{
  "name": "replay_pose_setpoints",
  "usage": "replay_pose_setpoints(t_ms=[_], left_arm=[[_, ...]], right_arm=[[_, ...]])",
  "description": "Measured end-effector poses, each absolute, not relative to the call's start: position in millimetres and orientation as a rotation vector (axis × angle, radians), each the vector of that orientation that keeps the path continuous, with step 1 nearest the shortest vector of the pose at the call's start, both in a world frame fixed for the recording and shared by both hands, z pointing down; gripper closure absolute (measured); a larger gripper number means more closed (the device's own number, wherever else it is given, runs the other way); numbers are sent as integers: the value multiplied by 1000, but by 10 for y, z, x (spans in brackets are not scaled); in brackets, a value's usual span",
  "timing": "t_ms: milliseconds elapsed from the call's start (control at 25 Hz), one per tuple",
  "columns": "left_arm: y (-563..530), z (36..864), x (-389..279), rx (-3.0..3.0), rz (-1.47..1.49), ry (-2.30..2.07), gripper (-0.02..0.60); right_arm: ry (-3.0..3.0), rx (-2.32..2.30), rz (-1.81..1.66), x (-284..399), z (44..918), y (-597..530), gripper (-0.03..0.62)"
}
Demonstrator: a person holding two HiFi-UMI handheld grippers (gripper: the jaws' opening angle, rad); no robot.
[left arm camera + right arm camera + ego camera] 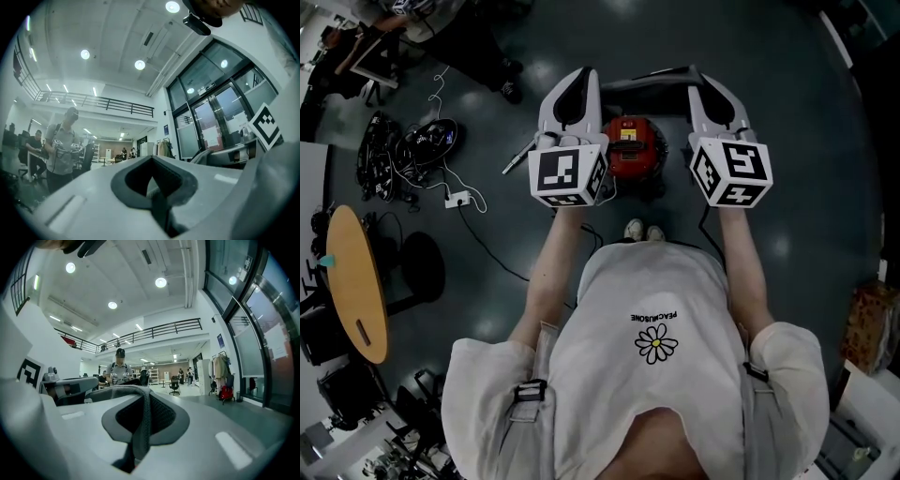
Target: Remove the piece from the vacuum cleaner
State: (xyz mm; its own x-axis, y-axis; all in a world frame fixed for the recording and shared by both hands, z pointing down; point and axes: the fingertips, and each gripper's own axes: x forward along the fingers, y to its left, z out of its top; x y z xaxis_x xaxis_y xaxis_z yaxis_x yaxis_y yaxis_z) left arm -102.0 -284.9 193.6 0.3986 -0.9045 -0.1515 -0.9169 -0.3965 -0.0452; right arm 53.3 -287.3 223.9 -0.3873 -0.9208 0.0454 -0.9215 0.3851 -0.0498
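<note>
I'm watching a dark grey ribbed hose (649,82) spanning between the two grippers, out in front of the operator and above the red canister vacuum cleaner (636,145), which is sitting on the dark floor (787,122) just beyond the operator's white shoes (644,230). I'm not making out whether the hose is joined to the canister. The left gripper (584,77) is clenching its jaws on the hose's left end, and the ribbed grey material is showing pinched in the slot in the left gripper view. The right gripper (703,77) is clenching on the right end, with the hose arching in from the left and dropping between its closed jaws in the right gripper view. A slim silver tube (517,157) is lying on the floor just left of the vacuum cleaner. Further left, a white power strip (457,199) is trailing its cable, and an oval wooden table (354,281) is standing well apart at the left edge
</note>
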Motion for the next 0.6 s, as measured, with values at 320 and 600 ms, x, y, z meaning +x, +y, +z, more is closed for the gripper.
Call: replay_pose_setpoints(t_ms=[320, 600], left_arm=[[-2919, 1958, -884, -2546, 163, 1644, 580], [-2913, 1941, -773, -2558, 181, 1618, 580]], right_arm=[[-2580, 1748, 43, 652, 2159, -2859, 557], [-2564, 1767, 33, 768, 2147, -2828, 557]])
